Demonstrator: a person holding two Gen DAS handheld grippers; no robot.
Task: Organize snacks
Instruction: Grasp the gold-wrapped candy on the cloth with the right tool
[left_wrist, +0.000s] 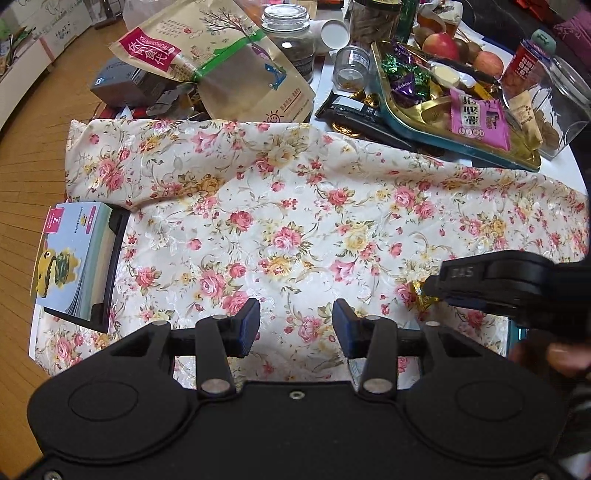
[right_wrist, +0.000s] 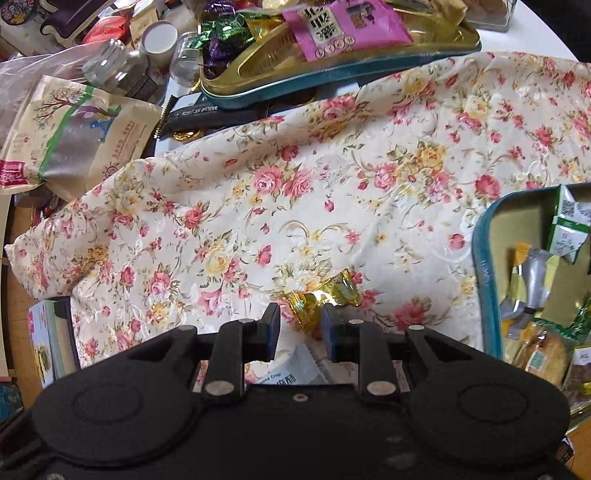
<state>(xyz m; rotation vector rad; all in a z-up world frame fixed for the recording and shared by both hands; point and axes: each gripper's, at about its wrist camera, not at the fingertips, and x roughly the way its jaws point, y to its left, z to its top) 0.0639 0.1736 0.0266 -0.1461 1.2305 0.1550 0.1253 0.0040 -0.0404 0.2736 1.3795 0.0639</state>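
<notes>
A gold-wrapped candy (right_wrist: 320, 297) lies on the floral cloth (right_wrist: 295, 184), just ahead of my right gripper (right_wrist: 300, 325). The right jaws stand apart on either side of its near end, not closed on it. In the left wrist view the right gripper (left_wrist: 439, 286) reaches in from the right with the gold candy (left_wrist: 419, 295) at its tips. My left gripper (left_wrist: 295, 325) is open and empty above the floral cloth (left_wrist: 295, 221). A teal-and-gold tin (right_wrist: 487, 280) with wrapped snacks sits at the right. A second tin (left_wrist: 413, 125) holds purple candies and a pink packet.
A blue card box (left_wrist: 74, 266) sits at the cloth's left edge. At the back are a large kraft snack bag (left_wrist: 229, 66), glass jars (left_wrist: 288, 37), apples (left_wrist: 439, 46) and a black snack bar (left_wrist: 354, 114). A white snack packet (right_wrist: 291, 369) lies under the right gripper.
</notes>
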